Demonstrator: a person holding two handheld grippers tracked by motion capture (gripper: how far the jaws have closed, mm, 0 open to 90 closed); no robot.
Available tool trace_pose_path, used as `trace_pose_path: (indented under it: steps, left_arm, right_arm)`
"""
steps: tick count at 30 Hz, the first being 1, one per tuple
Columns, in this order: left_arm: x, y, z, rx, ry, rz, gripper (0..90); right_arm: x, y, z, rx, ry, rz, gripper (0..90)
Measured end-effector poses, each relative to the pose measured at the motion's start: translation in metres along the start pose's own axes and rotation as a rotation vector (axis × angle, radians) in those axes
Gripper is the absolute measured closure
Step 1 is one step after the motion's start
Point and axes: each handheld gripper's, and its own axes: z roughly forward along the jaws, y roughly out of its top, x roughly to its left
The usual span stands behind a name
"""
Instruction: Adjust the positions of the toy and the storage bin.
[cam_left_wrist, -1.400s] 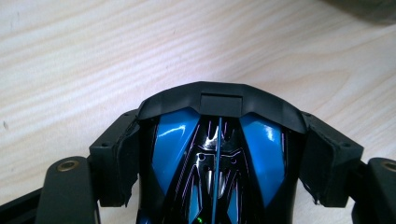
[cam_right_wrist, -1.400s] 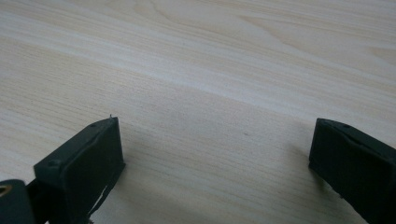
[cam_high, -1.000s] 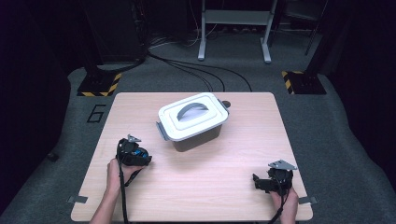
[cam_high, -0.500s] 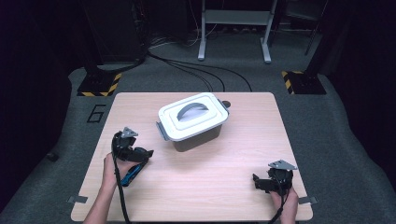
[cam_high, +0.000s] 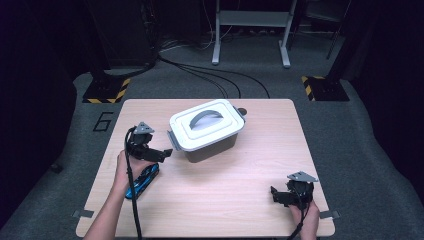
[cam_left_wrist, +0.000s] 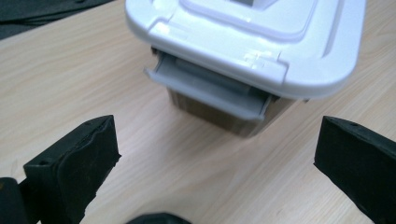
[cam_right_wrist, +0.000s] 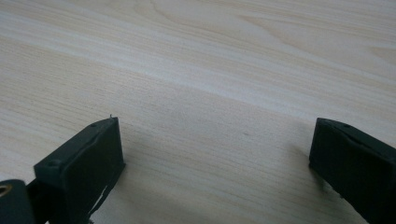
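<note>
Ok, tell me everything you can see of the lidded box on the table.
The box stands upright near the middle of the table, turned at a slant to its edges. Its lid is white plastic, on, with a grey arched handle lying in a recess on top. The body below looks dark and see-through. A grey latch at the near end hangs down, tilted outward; the far end has one too. Nothing touches it but the table.
</note>
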Motion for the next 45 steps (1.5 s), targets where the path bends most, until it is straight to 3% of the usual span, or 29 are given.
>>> trace_pose_path:
  steps: [7,12,18,24,26,27,30,31,34,38,43,45]
  left_arm:
    - [-0.004,0.024,0.016,-0.008,-0.033,0.042,0.0]
    - [-0.009,0.043,0.028,-0.033,-0.063,0.043,0.0]
    - [-0.018,0.066,0.045,-0.029,-0.078,0.094,0.0]
    - [-0.021,0.085,0.061,-0.029,-0.104,0.095,0.3]
    - [-0.021,0.090,0.065,-0.038,-0.108,0.085,6.0]
    - [-0.021,0.093,0.067,-0.052,-0.102,0.093,17.8]
    - [-0.021,0.099,0.074,-0.062,-0.107,0.087,19.1]
    - [-0.021,0.102,0.075,-0.070,-0.106,0.091,26.6]
    - [-0.022,0.108,0.079,-0.081,-0.090,0.117,30.5]
    - [-0.019,0.115,0.086,-0.070,-0.102,0.119,40.7]
    - [-0.022,0.116,0.096,-0.018,-0.086,0.169,51.7]
    - [-0.021,0.115,0.098,-0.012,-0.103,0.184,59.9]
  right_arm:
    - [0.000,0.000,0.000,-0.002,0.002,-0.004,2.4]
    - [0.000,0.000,0.000,-0.003,0.003,-0.005,2.7]
    - [0.000,0.000,0.000,-0.004,0.006,-0.010,3.2]
    - [0.000,0.000,0.000,-0.003,0.007,-0.010,3.3]
    - [0.000,0.000,0.000,-0.003,0.008,-0.010,3.3]
    - [0.000,0.000,0.000,-0.005,0.010,-0.010,3.5]
    - [0.000,0.000,0.000,-0.005,0.011,-0.010,3.5]
    - [0.000,0.000,0.000,-0.005,0.011,-0.011,3.5]
    - [0.000,0.000,0.000,-0.005,0.011,-0.010,3.5]
    - [0.000,0.000,0.000,-0.004,0.010,-0.012,3.6]
    - [0.000,0.000,0.000,-0.005,0.013,-0.012,3.6]
    - [0.000,0.000,0.000,-0.005,0.013,-0.012,3.6]
